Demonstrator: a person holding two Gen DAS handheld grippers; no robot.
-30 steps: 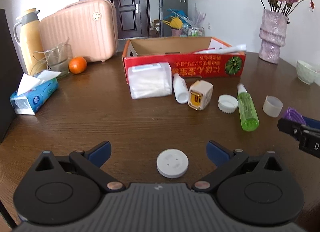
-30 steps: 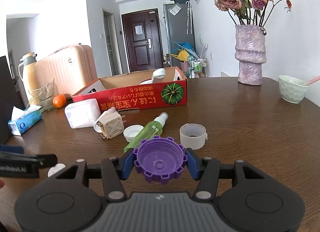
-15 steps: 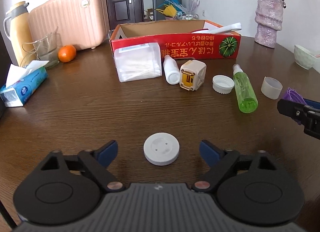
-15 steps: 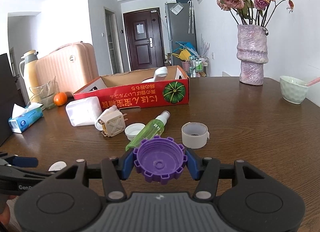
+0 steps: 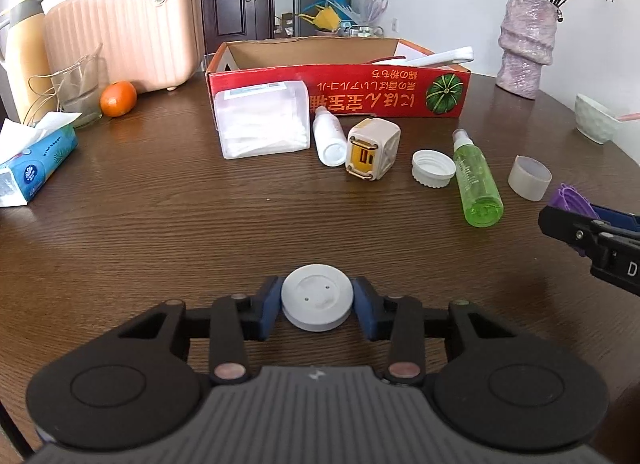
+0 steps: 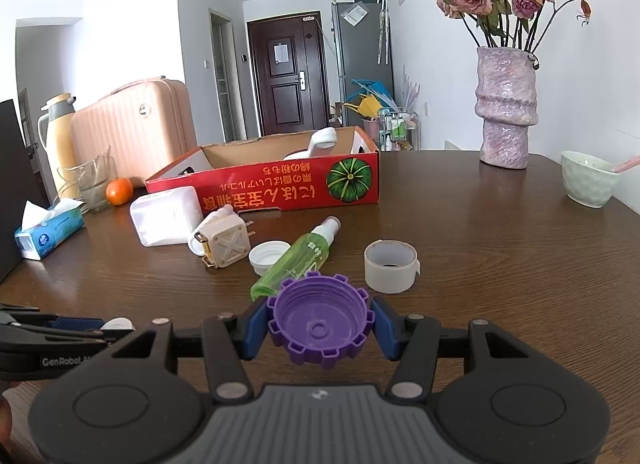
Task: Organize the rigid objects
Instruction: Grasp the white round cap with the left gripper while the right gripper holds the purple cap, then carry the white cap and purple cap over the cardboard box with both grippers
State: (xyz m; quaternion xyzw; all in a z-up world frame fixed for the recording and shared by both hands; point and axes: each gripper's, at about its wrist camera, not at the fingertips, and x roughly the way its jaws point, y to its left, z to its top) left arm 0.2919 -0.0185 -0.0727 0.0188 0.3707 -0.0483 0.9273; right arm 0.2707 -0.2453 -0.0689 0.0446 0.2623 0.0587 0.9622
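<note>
Our left gripper [image 5: 317,306] squeezes the round white disc [image 5: 317,298] between its blue pads, low over the brown table [image 5: 160,223]. Our right gripper [image 6: 320,326] holds the purple cap [image 6: 320,322] tight, open side up. Near the red box [image 5: 340,95] lie a clear tub [image 5: 262,119], a small white bottle [image 5: 329,135], a cream plug [image 5: 374,149], a white lid [image 5: 433,168], a green spray bottle [image 5: 476,179] and a tape roll [image 6: 390,266]

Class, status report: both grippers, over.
Left gripper shut on white disc. Right gripper shut on purple cap. Green bottle lies before red box.
</note>
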